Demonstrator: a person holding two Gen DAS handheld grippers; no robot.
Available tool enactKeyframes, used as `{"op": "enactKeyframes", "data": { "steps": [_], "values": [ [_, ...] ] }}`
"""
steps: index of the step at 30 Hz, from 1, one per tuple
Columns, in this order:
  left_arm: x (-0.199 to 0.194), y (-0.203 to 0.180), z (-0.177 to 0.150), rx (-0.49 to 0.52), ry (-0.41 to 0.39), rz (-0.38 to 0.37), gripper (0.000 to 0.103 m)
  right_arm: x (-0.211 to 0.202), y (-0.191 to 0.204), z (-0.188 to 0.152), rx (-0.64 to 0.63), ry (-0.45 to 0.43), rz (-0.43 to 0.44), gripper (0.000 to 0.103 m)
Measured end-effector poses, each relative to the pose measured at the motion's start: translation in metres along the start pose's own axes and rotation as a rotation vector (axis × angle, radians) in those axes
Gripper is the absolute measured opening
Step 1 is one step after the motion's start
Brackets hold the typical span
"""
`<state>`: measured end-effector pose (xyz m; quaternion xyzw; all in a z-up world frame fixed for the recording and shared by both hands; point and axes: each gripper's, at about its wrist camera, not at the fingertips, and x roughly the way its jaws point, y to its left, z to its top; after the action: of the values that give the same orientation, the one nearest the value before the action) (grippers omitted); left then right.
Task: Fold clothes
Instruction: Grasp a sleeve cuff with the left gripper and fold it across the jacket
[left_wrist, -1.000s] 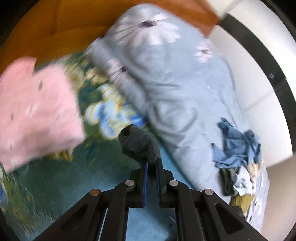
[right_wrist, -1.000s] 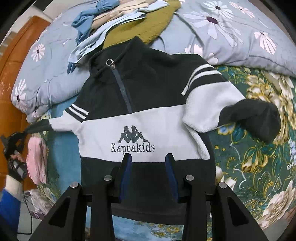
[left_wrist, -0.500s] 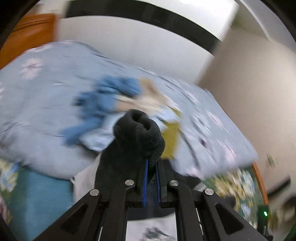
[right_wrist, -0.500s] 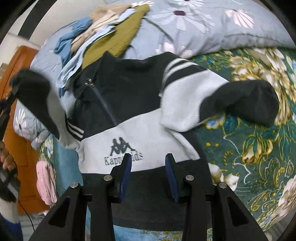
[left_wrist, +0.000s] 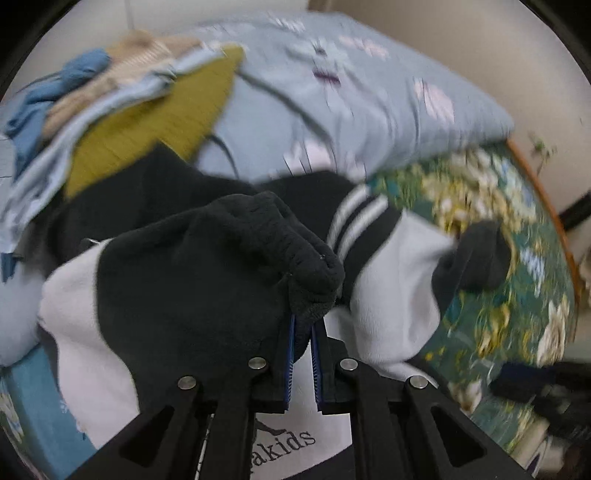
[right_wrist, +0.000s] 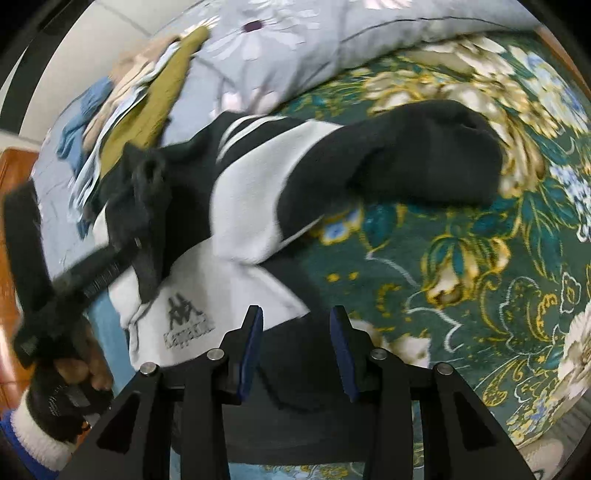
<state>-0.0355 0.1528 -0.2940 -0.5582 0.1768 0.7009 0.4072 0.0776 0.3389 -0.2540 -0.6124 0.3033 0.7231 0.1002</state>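
Presently: black-and-white fleece zip sweatshirt spread mid-frame on green floral bedspread; black fleece cuff clamped in closed left gripper, presumably for folding sleeve across chest; right gripper parted, empty, over hem.

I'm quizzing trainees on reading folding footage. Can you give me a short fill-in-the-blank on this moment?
1. The left tool is shut on the sweater's black ____.
2. The right tool has ____ between its pads.
3. The sweater lies on a ____-patterned bedspread.

Missing: cuff; nothing; floral
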Motion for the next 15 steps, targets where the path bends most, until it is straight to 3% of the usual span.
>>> {"op": "enactKeyframes", "data": {
  "steps": [4, 8, 12, 15],
  "values": [
    [0.021, -0.002, 0.002, 0.018, 0.074, -0.012, 0.012, -0.008, -0.027, 0.016, 0.106, -0.064, 0.016, 0.039],
    [0.016, 0.002, 0.005, -0.007, 0.109, -0.093, 0.035, -0.013, -0.061, 0.036, 0.289, -0.142, 0.074, 0.043],
    [-0.019, 0.010, -0.003, -0.009, 0.060, -0.116, 0.047, -0.012, -0.085, 0.064, 0.459, -0.211, 0.101, 0.050],
    [-0.048, 0.036, -0.014, -0.114, 0.019, -0.115, 0.053, -0.010, -0.088, 0.093, 0.512, -0.219, 0.025, 0.052]
  ]
}}
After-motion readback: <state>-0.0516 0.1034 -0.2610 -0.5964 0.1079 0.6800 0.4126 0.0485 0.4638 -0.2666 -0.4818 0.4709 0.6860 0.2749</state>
